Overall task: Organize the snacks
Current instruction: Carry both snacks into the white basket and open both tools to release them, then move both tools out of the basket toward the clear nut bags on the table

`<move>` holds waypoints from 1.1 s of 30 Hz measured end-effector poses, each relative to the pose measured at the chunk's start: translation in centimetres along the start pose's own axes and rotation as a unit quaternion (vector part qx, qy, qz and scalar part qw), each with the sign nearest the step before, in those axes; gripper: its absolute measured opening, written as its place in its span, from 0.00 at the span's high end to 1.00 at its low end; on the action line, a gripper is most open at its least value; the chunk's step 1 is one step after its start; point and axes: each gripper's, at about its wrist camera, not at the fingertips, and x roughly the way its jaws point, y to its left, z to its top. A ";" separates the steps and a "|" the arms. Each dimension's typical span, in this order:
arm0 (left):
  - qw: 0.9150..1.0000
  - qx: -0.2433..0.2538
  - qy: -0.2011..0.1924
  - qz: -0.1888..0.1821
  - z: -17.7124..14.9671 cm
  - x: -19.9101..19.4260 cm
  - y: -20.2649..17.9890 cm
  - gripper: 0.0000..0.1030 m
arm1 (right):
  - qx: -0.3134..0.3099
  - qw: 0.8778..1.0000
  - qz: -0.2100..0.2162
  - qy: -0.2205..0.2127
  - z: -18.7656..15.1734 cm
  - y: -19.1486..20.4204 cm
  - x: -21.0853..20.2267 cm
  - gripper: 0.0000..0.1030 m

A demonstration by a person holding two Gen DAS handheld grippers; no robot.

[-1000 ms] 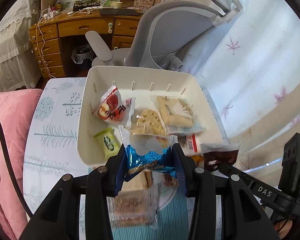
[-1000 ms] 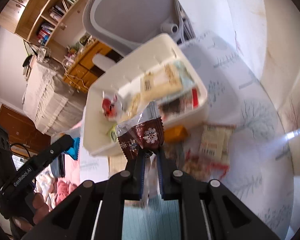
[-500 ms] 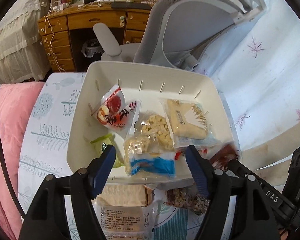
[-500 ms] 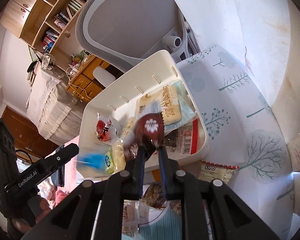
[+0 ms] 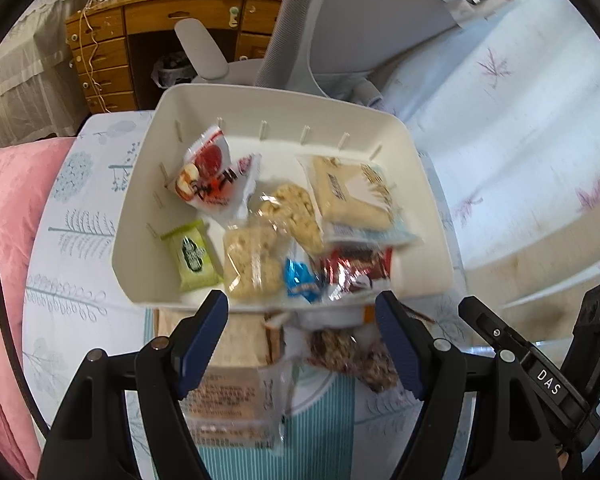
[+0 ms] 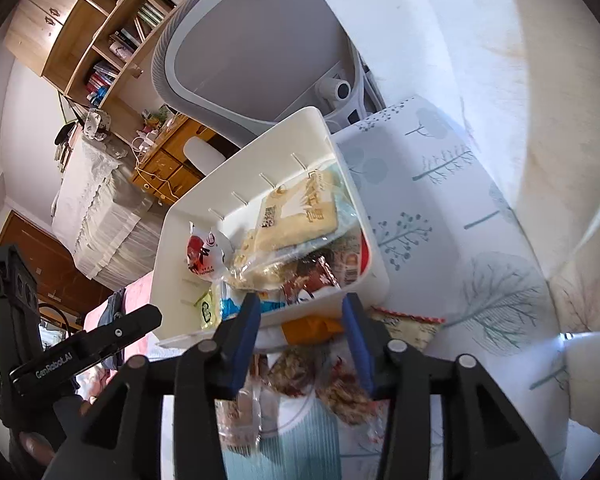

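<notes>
Several loose snacks (image 5: 348,354), perhaps blurred, before bin (image 5: 428,216)

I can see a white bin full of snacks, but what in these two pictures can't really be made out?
- Left wrist view: the snacks on the table near the white bin are partly covered by the left gripper, whose fingers hide their labels.
- Right wrist view: the packets under the right gripper are blurred.
- Both views: print on the wrappers is too small to read.
</notes>
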 end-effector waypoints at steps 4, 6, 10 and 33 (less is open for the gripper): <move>1.000 0.007 0.016 -0.007 -1.1 -0.3 -0.8 0.28 | -0.005 1.000 -0.009 0.001 -1.2 -0.2 -1.0 0.56; 1.000 0.013 0.024 -0.009 -1.7 -0.4 -1.3 0.28 | -0.010 1.000 -0.013 0.000 -1.9 -0.3 -1.5 0.55; 0.999 0.023 0.040 -0.010 -2.6 -0.2 -2.1 0.28 | -0.013 1.000 -0.018 0.007 -3.5 -0.5 -2.1 0.48; 0.985 0.017 0.172 0.020 -4.4 8.3 -4.7 0.28 | -0.161 0.985 -0.064 0.006 -9.6 -0.9 1.2 0.44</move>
